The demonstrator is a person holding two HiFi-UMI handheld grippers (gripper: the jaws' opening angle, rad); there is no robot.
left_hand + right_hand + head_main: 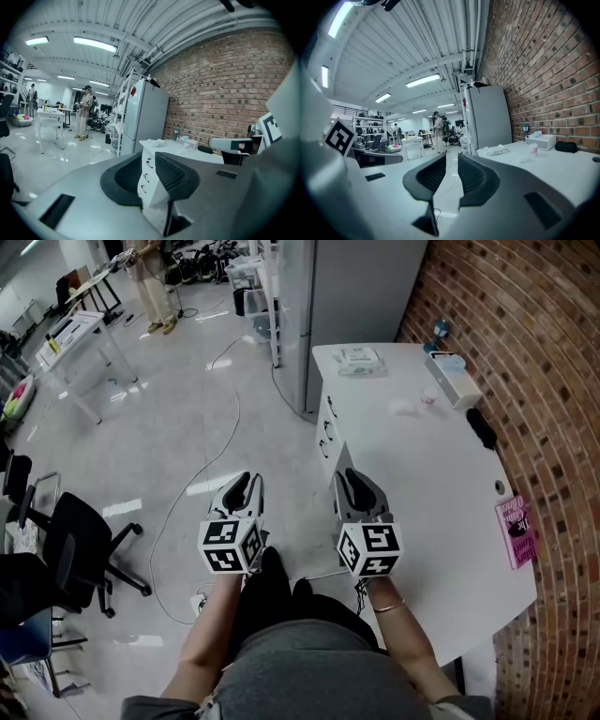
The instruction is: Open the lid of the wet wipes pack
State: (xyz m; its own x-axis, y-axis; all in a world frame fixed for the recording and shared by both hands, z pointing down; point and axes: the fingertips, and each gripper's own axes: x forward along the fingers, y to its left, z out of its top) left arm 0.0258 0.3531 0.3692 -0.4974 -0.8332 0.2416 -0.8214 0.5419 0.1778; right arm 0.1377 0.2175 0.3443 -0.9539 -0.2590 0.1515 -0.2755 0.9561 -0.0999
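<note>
Left gripper (pixel 244 486): jaws slightly apart, with a narrow gap between the dark ribbed pads (pixel 171 172). It grips nothing and touches nothing (only the white drawer unit (pixel 146 174) shows through the gap, far behind).

Right gripper (pixel 354 486): jaws also parted by a narrow gap and empty. Its pads (pixel 427 176) are clear of everything (pale floor and the distant room fill the gap).

Where the grippers are: held side by side in front of the person and roughly level. The left one is over the glossy floor (pixel 187 409), the right one at the left edge of the white table (pixel 422 484). Both point toward the table's far end.

Wet wipes pack (pixel 359 360): lies flat on the far end of the table near its left corner, well apart from both grippers.

Pack's long axis: runs left to right in the head view, along the table's far edge (crosswise to the way the jaws point).

Pack's facing: broad face up. It is too small to tell how the lid stands or toward which side it opens.

Near the pack: a white tissue box (pixel 452 379) stands to its right by the brick wall (pixel 525 352). A black object (pixel 481 427) lies nearer the person.

Behind the pack: a tall grey cabinet (pixel 361 287).
</note>
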